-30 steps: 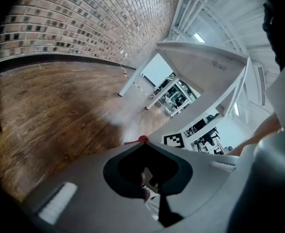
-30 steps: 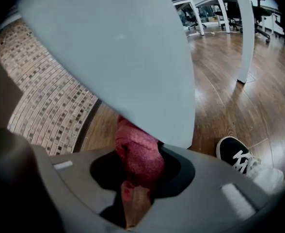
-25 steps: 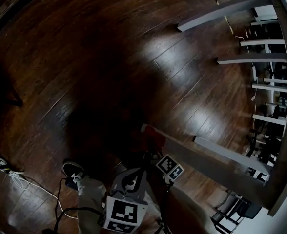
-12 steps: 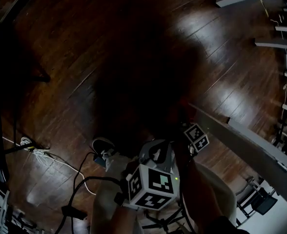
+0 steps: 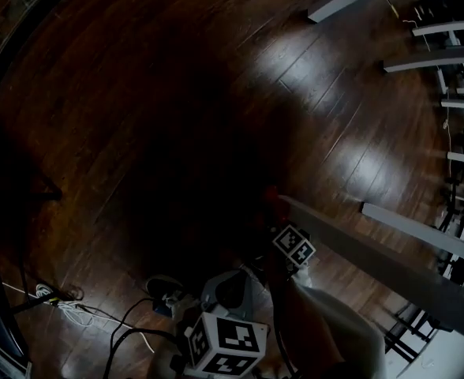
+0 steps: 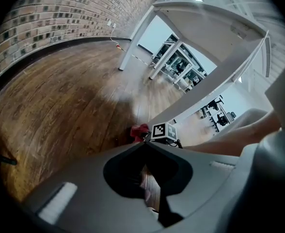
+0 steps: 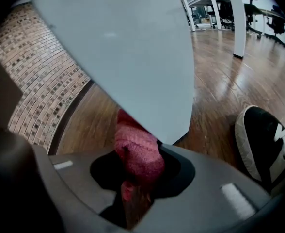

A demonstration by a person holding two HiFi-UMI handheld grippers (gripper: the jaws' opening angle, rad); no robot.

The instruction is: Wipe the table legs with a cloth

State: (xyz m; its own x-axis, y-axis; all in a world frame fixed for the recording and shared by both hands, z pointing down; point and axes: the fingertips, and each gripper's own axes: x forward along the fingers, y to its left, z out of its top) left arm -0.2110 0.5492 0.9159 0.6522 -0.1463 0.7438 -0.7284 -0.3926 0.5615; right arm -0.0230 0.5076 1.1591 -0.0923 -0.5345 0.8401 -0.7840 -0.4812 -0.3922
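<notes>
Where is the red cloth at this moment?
In the right gripper view, the red cloth is clamped by the right gripper and lies against the white table leg near its foot, left of the shoe.

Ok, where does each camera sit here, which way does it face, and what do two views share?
Head view: on the person's head, facing steeply down at the wood floor; shows left gripper, right gripper, a shoe.
Left gripper view: on that gripper, looking along its shut, empty jaws at the white table; shows the right gripper's cube.
Right gripper view: on that gripper, facing the table leg, jaws shut on the red cloth; shows a shoe.
Shared: both gripper views show the cloth at that table leg.
</notes>
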